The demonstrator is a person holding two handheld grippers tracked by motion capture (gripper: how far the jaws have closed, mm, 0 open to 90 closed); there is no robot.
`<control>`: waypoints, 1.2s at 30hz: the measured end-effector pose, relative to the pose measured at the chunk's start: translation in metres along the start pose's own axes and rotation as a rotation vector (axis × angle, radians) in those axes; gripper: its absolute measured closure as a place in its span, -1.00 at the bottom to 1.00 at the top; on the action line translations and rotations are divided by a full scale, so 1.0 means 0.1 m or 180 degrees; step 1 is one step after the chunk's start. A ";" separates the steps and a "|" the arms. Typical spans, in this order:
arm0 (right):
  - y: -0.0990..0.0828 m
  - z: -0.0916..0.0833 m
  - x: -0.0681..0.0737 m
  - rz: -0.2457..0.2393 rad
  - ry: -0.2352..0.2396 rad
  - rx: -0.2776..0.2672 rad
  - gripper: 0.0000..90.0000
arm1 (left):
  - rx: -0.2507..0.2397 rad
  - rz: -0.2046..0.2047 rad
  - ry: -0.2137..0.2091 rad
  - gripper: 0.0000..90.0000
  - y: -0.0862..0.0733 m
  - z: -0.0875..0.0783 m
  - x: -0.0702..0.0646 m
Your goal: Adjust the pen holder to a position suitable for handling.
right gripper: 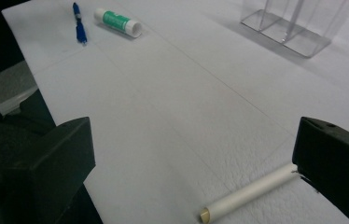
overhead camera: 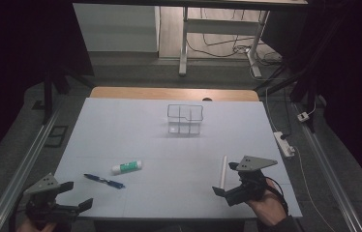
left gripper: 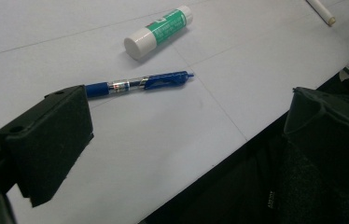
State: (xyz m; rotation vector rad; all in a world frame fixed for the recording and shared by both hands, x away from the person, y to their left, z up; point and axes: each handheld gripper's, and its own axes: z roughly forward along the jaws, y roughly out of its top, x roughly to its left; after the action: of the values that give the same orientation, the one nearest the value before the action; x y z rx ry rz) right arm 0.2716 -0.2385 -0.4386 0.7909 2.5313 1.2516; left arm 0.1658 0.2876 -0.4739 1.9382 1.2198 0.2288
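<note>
Right gripper (overhead camera: 228, 178) is spread wide near the tabletop's (overhead camera: 169, 145) front right corner, holding nothing. One jaw tip sits just beside the white stick (overhead camera: 223, 172), which lies to its left and points from front edge to back edge. Left gripper (overhead camera: 72, 197) is spread too, much farther off.

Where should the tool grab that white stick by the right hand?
Probably around its middle, from straight above, jaws either side of its thin width. The white stick lies flat on the white table cover, long and narrow, and the right tool stands open right beside it.
</note>
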 end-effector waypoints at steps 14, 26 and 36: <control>0.18 0.22 -0.10 -0.0001 0.0171 -0.0012 -1.00 | 0.0013 0.0008 -0.0009 -0.97 0.00 0.00 0.00; 0.41 0.44 -0.19 -0.0114 0.0241 0.0037 -1.00 | 0.0026 0.0008 0.0000 -0.97 0.01 0.01 0.00; 0.59 0.62 -0.31 -0.0306 0.0176 0.0185 -0.98 | 0.0048 0.0035 0.0024 -0.98 0.01 0.02 -0.01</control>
State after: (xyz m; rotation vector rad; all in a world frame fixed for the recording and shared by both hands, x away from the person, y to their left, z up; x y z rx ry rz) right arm 0.3443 -0.1843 -0.4316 0.6463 2.6264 1.1905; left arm 0.1667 0.2855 -0.4740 1.9591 1.2194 0.2333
